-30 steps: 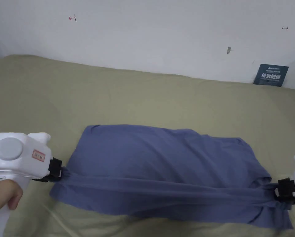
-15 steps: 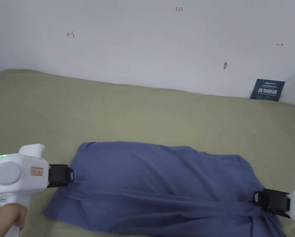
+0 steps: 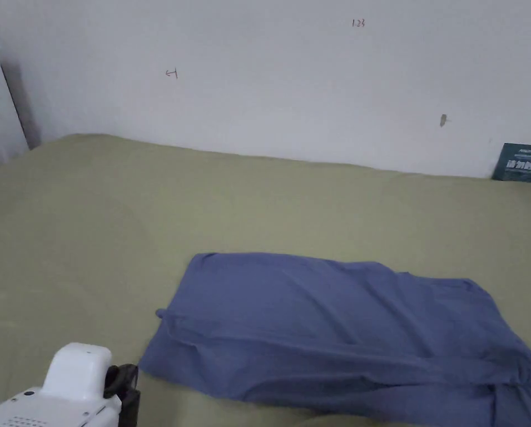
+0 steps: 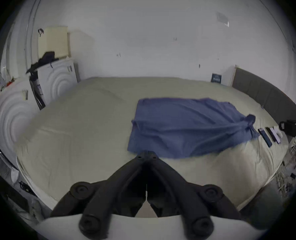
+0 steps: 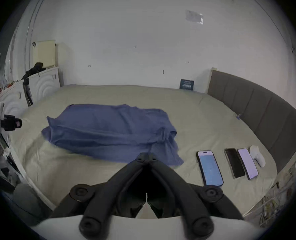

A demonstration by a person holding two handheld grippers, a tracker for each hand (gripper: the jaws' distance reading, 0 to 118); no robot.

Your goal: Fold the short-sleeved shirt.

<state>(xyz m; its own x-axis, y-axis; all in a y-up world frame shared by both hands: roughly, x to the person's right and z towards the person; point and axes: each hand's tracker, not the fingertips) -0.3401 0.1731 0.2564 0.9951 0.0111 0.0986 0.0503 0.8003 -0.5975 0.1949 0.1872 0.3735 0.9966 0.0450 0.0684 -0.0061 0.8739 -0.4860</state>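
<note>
Both hand-held grippers have let go! A second ago each one was pinching an end of the blue shirt (image 3: 336, 328), stretching a fold line across it; now the shirt lies free on the bed (image 3: 258, 205), and both tools have pulled back toward the near edge.

The left hand-held gripper (image 4: 146, 154) sits with its jaws drawn together at the tips and nothing between them, the shirt's near-left corner just ahead of those tips and a touch to the right. The right hand-held gripper (image 5: 146, 156) matches it: jaws together, empty, with the shirt's loose right end just beyond and spreading away to its left.

What does that mean? I'd judge 1 lengthwise fold has been laid down and released, so that step looks finished. The result isn't tidy, though: a ridge of cloth runs along the near side, and the end nearest the right hand-held gripper is bunched and spills out unevenly.

The shirt's long axis runs from one hand-held gripper to the other, parallel to the bed's near edge, with the squarer end by the left tool. Which end is collar and which is hem, I can't tell. Next probably comes a fold across that axis.

3 phones (image 5: 210, 169) lie to the right of the right hand-held gripper, apart from the shirt.
</note>
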